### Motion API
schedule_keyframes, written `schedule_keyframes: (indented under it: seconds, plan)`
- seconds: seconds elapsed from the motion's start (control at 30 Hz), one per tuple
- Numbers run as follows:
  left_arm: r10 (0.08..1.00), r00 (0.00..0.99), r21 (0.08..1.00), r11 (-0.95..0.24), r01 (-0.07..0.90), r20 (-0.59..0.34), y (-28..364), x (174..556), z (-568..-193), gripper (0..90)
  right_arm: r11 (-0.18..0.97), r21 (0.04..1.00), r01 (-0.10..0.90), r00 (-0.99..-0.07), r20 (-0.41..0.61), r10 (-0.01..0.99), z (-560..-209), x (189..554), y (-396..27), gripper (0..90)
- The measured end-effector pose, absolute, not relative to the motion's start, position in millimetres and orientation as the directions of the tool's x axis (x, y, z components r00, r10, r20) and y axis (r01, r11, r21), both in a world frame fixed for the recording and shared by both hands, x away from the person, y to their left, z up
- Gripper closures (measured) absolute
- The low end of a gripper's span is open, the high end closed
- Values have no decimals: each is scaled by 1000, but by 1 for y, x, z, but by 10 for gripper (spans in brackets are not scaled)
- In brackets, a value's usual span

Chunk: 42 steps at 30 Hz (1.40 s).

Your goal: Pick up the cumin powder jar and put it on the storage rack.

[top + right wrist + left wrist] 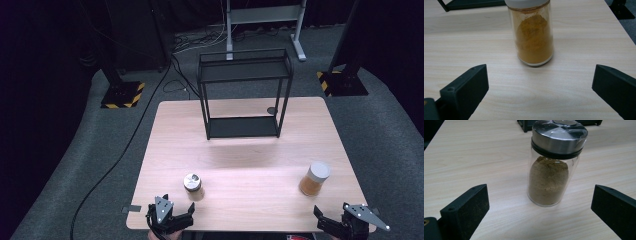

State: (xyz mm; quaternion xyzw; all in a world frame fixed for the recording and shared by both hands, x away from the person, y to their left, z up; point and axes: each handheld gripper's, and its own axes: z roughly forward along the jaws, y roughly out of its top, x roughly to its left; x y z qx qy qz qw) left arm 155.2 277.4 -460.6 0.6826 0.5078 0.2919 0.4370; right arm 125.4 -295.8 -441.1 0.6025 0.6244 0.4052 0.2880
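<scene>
Two grippers: our left gripper [179, 209] and right gripper [331, 214] sit spread, empty, at the surface [240, 150] near edge.
Brown jar [551, 165]: just ahead of left; we might tip it.
Orange jar [532, 32]: ahead of right; off-centre closing could topple it.
Rack [244, 92]: far.

Bare table [240, 165] between jars; shelf rack [244, 95] blocks far middle.

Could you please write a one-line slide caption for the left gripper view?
Open left gripper faces an upright glass jar of brown powder with a metal lid, standing untouched on the wooden table.
</scene>
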Motion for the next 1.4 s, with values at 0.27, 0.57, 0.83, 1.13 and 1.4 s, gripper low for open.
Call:
schedule_keyframes:
  seconds: [0.27, 0.57, 0.83, 1.13, 1.4]
  plan:
    - [951, 309, 890, -113, 442, -32, 273, 154, -465, 0, -52, 856, 515, -120, 132, 984, -442, 126, -294, 0]
    - [958, 285, 895, -98, 434, -34, 264, 159, -479, 0, -34, 851, 523, -143, 127, 982, -444, 130, -289, 0]
    - [952, 305, 895, -113, 432, -27, 252, 171, -483, 0, -19, 843, 538, -158, 123, 980, -445, 133, -286, 0]
    - [950, 310, 893, -118, 434, -25, 241, 191, -484, 0, -30, 846, 532, -148, 128, 981, -446, 132, -290, 0]
    - [949, 313, 886, -110, 451, -41, 237, 207, -486, 0, -25, 843, 537, -153, 127, 980, -446, 133, -290, 0]
